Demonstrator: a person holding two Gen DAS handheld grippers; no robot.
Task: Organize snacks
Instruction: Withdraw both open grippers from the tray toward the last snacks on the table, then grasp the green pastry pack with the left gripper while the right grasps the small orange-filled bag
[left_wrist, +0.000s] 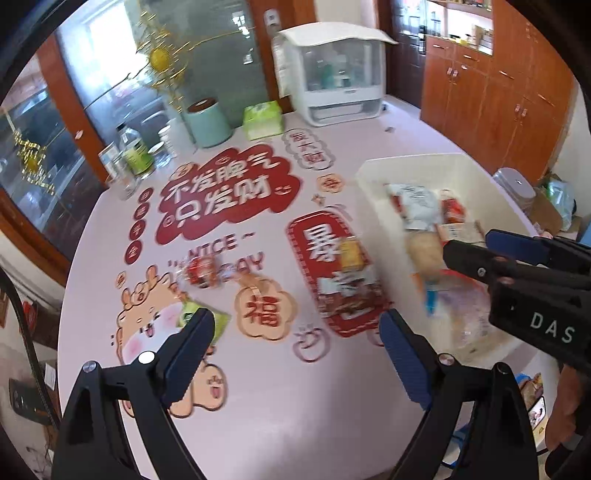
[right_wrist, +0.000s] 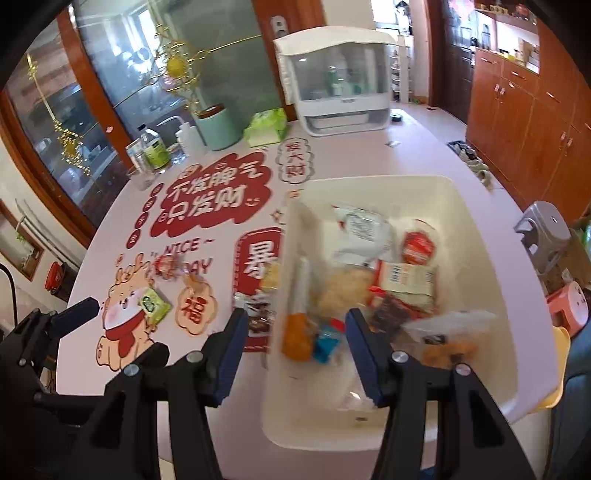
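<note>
Left gripper (left_wrist: 297, 328) wide and empty above table (left_wrist: 332, 398), right gripper (right_wrist: 295, 328) half-open over white bin (right_wrist: 369, 182) of snacks, seemingly holding nothing.

Bright daylight from windows behind; glare on glass cabinet (left_wrist: 48, 147); motion blur over snacks (right_wrist: 369, 280); fisheye bending, dark corners.

Snack packets (right_wrist: 402, 280) lie in bin (right_wrist: 480, 206), right of loose packets (right_wrist: 153, 304).

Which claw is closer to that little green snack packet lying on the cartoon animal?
Left. The left claw hangs open just over the green packet, one finger beside it. The right claw is off to the side, open above the white bin.
</note>
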